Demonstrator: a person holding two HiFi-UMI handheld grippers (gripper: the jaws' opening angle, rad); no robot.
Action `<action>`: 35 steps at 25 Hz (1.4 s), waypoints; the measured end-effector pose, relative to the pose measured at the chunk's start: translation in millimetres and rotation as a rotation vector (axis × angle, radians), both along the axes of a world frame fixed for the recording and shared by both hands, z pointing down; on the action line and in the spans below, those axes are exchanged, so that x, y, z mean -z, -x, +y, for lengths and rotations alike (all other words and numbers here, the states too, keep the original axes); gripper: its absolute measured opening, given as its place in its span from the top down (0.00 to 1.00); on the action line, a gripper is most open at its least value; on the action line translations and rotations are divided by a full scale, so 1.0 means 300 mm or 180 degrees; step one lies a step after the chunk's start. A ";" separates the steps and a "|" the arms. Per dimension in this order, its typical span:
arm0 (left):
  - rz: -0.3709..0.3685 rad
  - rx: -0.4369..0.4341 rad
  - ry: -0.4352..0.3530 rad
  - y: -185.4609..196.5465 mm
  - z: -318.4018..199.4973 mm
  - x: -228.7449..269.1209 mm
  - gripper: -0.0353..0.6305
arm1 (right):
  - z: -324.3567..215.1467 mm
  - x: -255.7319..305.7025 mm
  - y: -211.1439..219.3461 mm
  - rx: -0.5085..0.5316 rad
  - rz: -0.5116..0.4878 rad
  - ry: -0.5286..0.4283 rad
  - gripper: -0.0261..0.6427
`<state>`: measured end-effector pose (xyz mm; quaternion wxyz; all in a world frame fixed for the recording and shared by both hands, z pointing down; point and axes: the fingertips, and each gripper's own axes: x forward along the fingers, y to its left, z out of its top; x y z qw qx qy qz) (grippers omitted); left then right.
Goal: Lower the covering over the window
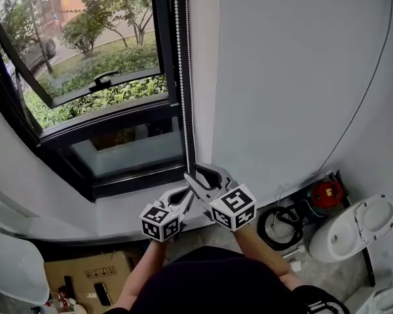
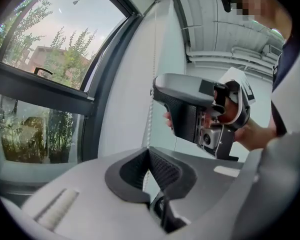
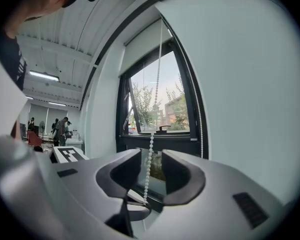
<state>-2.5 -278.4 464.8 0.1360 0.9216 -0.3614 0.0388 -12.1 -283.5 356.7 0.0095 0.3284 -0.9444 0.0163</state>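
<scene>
Your left gripper (image 1: 183,195) and right gripper (image 1: 200,175) meet at the low end of the bead chain (image 1: 182,77), which hangs straight down along the dark frame on the right-hand side of the window (image 1: 85,57). In the head view the two grippers cross just above the pale sill (image 1: 118,211), the right one a little higher on the chain than the left.

In the left gripper view your left fingers (image 2: 165,171) are pressed together, and the chain (image 2: 151,119) runs down into the point where they meet, so they are pinching it. Your right hand (image 2: 250,131), wrapped around the other gripper's handle, shows just beyond, close to the same strand.

In the right gripper view your right fingers (image 3: 182,176) stand spread apart. The chain (image 3: 151,154) hangs in the gap between them, touching neither pad as far as you can see. A second strand (image 3: 199,119) of beads drops along the frame to the right of it.

The covering (image 3: 142,44) is a pale roller blind sitting high at the top of the window. It covers only the uppermost part of the opening, and below it the glass is bare, with trees and a building visible outside. The plain wall (image 1: 281,77) fills the space to the right of the frame.
</scene>
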 end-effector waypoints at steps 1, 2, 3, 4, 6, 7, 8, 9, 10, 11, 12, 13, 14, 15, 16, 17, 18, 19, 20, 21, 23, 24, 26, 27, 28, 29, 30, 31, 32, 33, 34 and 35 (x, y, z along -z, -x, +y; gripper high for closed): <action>0.0023 0.0014 0.0018 0.000 0.000 -0.003 0.93 | -0.004 -0.017 0.003 0.0008 0.0013 0.0033 0.82; 0.0044 0.0025 0.0046 0.000 0.001 -0.010 0.93 | -0.007 -0.033 0.004 0.0015 0.0019 0.0069 0.82; 0.0055 0.0026 0.0084 -0.001 0.006 -0.022 0.93 | -0.009 -0.049 0.005 0.0025 0.0027 0.0111 0.82; 0.0054 0.0017 0.0130 -0.004 0.013 -0.036 0.93 | -0.008 -0.064 0.007 0.0044 0.0042 0.0156 0.82; 0.0049 -0.0009 0.0224 -0.012 0.036 -0.066 0.93 | 0.000 -0.095 0.015 0.0106 0.0084 0.0237 0.82; 0.0057 -0.0011 0.0260 -0.013 0.044 -0.079 0.93 | 0.005 -0.109 0.018 0.0134 0.0096 0.0270 0.82; 0.0073 -0.0003 0.0285 -0.014 0.048 -0.089 0.93 | 0.009 -0.123 0.019 0.0152 0.0095 0.0302 0.85; 0.0090 0.0003 0.0304 -0.014 0.050 -0.098 0.93 | 0.011 -0.139 0.017 0.0166 0.0084 0.0340 0.86; 0.0103 -0.0002 0.0320 -0.016 0.052 -0.106 0.93 | 0.013 -0.155 0.016 0.0181 0.0068 0.0387 0.87; 0.0111 -0.0017 0.0336 -0.019 0.054 -0.114 0.93 | 0.016 -0.172 0.015 0.0200 0.0050 0.0439 0.89; 0.0108 -0.0037 0.0357 -0.021 0.059 -0.123 0.93 | 0.020 -0.187 0.016 0.0221 0.0034 0.0491 0.90; 0.0098 -0.0056 0.0381 -0.023 0.065 -0.132 0.93 | 0.026 -0.200 0.018 0.0243 0.0023 0.0537 0.90; 0.0102 -0.0071 0.0406 -0.024 0.072 -0.141 0.93 | 0.032 -0.210 0.021 0.0262 0.0015 0.0572 0.91; 0.0129 -0.0081 0.0426 -0.026 0.077 -0.147 0.93 | 0.037 -0.217 0.022 0.0277 0.0007 0.0594 0.92; 0.0162 -0.0087 0.0432 -0.026 0.081 -0.149 0.93 | 0.041 -0.221 0.024 0.0291 -0.0011 0.0604 0.92; 0.0188 -0.0091 0.0424 -0.025 0.084 -0.147 0.93 | 0.045 -0.222 0.026 0.0304 -0.0041 0.0605 0.93; 0.0202 -0.0095 0.0410 -0.023 0.084 -0.144 0.93 | 0.046 -0.221 0.030 0.0315 -0.0079 0.0601 0.93; 0.0201 -0.0100 0.0399 -0.019 0.084 -0.143 0.93 | 0.046 -0.220 0.035 0.0323 -0.0107 0.0596 0.93; 0.0182 -0.0108 0.0399 -0.015 0.083 -0.146 0.93 | 0.045 -0.224 0.041 0.0330 -0.0105 0.0595 0.93; 0.0147 -0.0120 0.0416 -0.011 0.084 -0.154 0.93 | 0.044 -0.233 0.050 0.0337 -0.0058 0.0599 0.94; 0.0119 -0.0152 0.0519 0.000 0.100 -0.179 0.93 | 0.053 -0.264 0.069 0.0349 0.0149 0.0603 0.94; 0.0173 -0.0163 0.0599 0.008 0.115 -0.188 0.93 | 0.063 -0.278 0.079 0.0357 0.0249 0.0599 0.94; 0.0348 -0.0164 0.0705 0.027 0.149 -0.190 0.93 | 0.091 -0.287 0.099 0.0388 0.0304 0.0624 0.94; 0.0409 -0.0164 0.0718 0.038 0.160 -0.187 0.93 | 0.102 -0.285 0.109 0.0404 0.0284 0.0659 0.94; 0.0437 -0.0168 0.0727 0.047 0.166 -0.187 0.93 | 0.110 -0.284 0.119 0.0416 0.0277 0.0696 0.94; 0.0419 -0.0176 0.0746 0.055 0.168 -0.193 0.93 | 0.115 -0.290 0.129 0.0426 0.0309 0.0731 0.94; 0.0346 -0.0189 0.0772 0.063 0.171 -0.209 0.93 | 0.119 -0.305 0.138 0.0435 0.0375 0.0767 0.94; 0.0231 -0.0208 0.0787 0.070 0.176 -0.231 0.93 | 0.124 -0.325 0.146 0.0444 0.0441 0.0809 0.94; 0.0115 -0.0235 0.0772 0.077 0.187 -0.253 0.93 | 0.129 -0.344 0.152 0.0451 0.0465 0.0857 0.94; 0.0031 -0.0271 0.0726 0.084 0.200 -0.269 0.93 | 0.137 -0.357 0.157 0.0455 0.0428 0.0912 0.94; 0.0005 -0.0305 0.0674 0.091 0.213 -0.277 0.93 | 0.144 -0.363 0.161 0.0456 0.0352 0.0968 0.94; 0.0047 -0.0324 0.0650 0.099 0.222 -0.275 0.93 | 0.149 -0.364 0.165 0.0453 0.0278 0.1010 0.94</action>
